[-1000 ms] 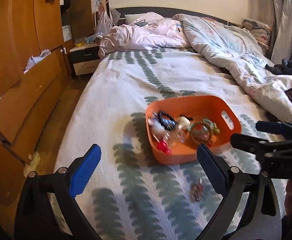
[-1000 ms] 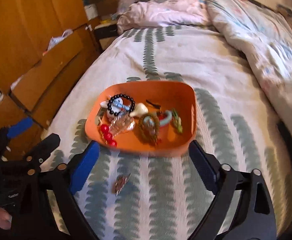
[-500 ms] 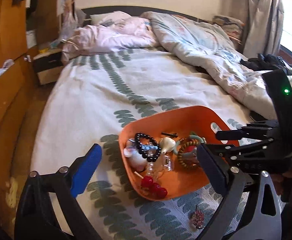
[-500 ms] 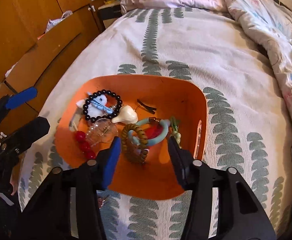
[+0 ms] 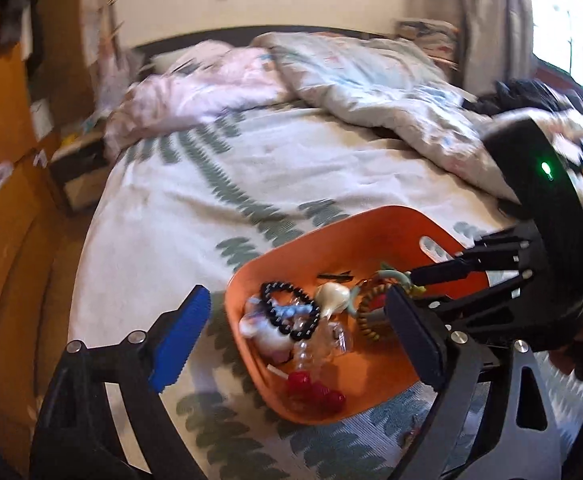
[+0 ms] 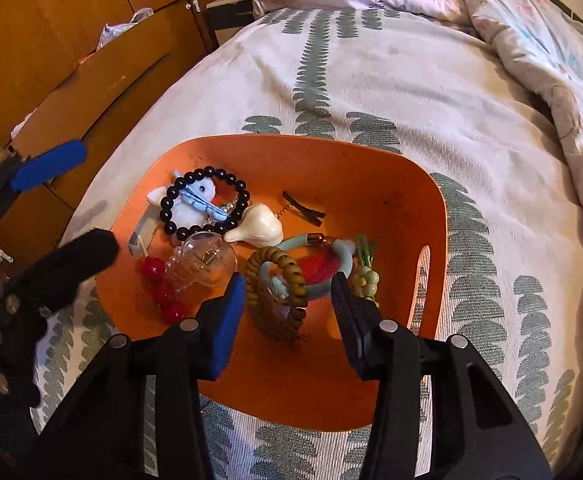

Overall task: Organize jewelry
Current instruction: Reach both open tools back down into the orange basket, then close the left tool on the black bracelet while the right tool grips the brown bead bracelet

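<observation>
While over orange tray (image 6: 391, 184) | right fingers (image 6: 227, 316) straddle brown bead bracelet (image 6: 279, 300), untouched | left fingers (image 5: 183, 336) closing, empty

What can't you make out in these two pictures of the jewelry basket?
- Left wrist view: the small trinket on the bedspread is blurred and half hidden by the left gripper's arm.
- Right wrist view: whether the right gripper's jaws touch the brown bead bracelet between them.
- Right wrist view: the orange basket's near rim, hidden by the gripper.

Left view motion-blurred, far bedding (image 5: 331, 80) smeared; right gripper (image 5: 419, 280) hides the orange tray's (image 5: 331, 232) right side and part of the brown bead bracelet (image 5: 369, 316); small item (image 5: 411, 434) on the near sheet unreadable; both gripper bodies cut off at the bottom edges.
</observation>
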A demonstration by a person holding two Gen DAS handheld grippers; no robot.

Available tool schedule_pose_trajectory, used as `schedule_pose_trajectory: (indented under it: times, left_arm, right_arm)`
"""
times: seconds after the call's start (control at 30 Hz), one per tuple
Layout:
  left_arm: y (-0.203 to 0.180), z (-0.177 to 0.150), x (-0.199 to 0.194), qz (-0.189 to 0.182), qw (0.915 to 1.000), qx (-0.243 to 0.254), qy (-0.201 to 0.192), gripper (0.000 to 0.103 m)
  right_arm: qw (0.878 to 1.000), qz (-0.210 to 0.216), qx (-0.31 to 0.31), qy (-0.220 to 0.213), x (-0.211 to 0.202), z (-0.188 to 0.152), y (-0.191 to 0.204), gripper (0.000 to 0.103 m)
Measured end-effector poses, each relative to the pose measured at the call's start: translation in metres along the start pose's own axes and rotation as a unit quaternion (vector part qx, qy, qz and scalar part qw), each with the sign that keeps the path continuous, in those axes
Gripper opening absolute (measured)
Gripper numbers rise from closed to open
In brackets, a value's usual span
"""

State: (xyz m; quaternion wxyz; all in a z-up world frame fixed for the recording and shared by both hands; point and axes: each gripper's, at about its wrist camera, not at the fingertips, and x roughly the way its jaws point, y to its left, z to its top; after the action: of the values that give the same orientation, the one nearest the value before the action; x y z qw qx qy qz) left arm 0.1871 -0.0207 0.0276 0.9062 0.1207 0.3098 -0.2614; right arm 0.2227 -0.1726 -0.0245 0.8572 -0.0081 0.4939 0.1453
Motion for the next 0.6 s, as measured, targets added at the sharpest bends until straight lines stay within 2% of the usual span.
schedule_pose_trajectory:
  times: [0.13,0.23,0.27,0.47,0.6]
  left_arm:
    - [0.004,0.004,0.009,-0.026,0.9995,0.013,0.014,0.086]
    - [0.009,0.004,0.020,-0.034,0.9989,0.008,0.031,0.078]
    - [0.009,0.003,0.023,-0.036,0.9987,0.009,0.035,0.072]
    - [0.003,0.000,0.038,-0.033,0.9978,0.014,0.056,0.068]
    - [0.008,-0.001,0.048,-0.011,0.9969,-0.002,0.078,0.067]
  right_arm:
    - [1.000,0.000,-0.007,-0.002,0.000,-0.001,0.000,0.047]
    - [1.000,0.002,-0.006,-0.003,0.000,-0.001,-0.001,0.046]
    - [1.000,-0.001,-0.006,-0.003,-0.001,0.000,-0.002,0.046]
    - [1.000,-0.004,-0.006,-0.003,0.000,0.000,-0.003,0.046]
    - [1.000,-0.005,-0.008,-0.001,0.001,0.001,-0.001,0.046]
